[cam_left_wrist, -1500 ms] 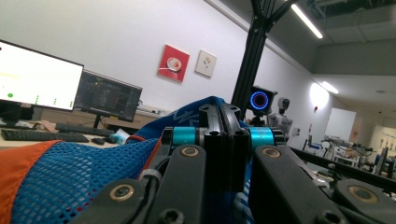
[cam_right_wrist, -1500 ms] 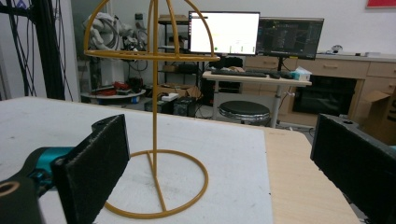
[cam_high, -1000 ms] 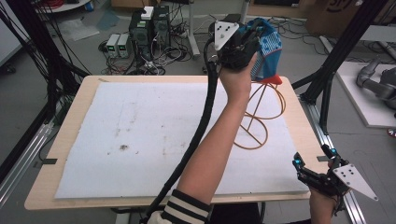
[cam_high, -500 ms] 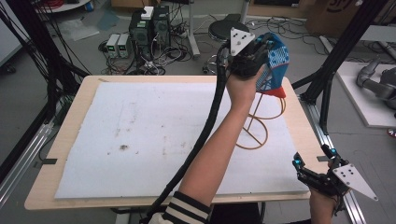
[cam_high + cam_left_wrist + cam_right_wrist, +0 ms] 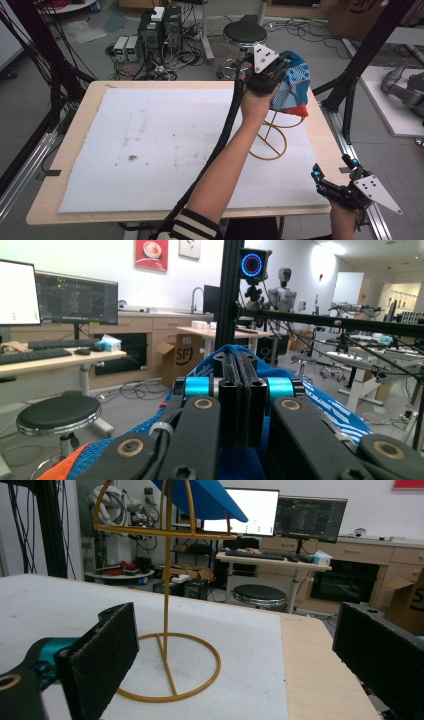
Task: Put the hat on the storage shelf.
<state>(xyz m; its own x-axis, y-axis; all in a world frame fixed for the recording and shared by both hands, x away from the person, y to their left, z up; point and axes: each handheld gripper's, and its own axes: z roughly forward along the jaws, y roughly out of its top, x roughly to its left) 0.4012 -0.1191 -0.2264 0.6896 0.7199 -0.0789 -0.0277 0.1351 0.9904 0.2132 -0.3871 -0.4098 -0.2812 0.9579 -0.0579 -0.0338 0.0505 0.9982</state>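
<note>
A blue knit cap (image 5: 296,84) with an orange-red brim hangs above the far right part of the table, on top of a yellow wire stand (image 5: 272,139). My left gripper (image 5: 281,75) is shut on the cap's fabric; in the left gripper view the jaws (image 5: 239,367) are pressed together with blue cap (image 5: 325,402) bulging around them. The right gripper (image 5: 331,168) rests near the table's front right corner, open and holding nothing. In the right gripper view its pads (image 5: 100,655) frame the stand (image 5: 167,605), with the cap (image 5: 200,497) at the stand's top.
A white mat (image 5: 165,150) covers most of the wooden table (image 5: 75,130). Black frame posts (image 5: 360,65) rise at the right and left sides. Behind the table stand a black stool (image 5: 245,34) and computer boxes (image 5: 160,25) with cables on the floor.
The left hand has carried the cap to the right and downward, closer onto the top of the wire stand. The right gripper has stayed in place.
</note>
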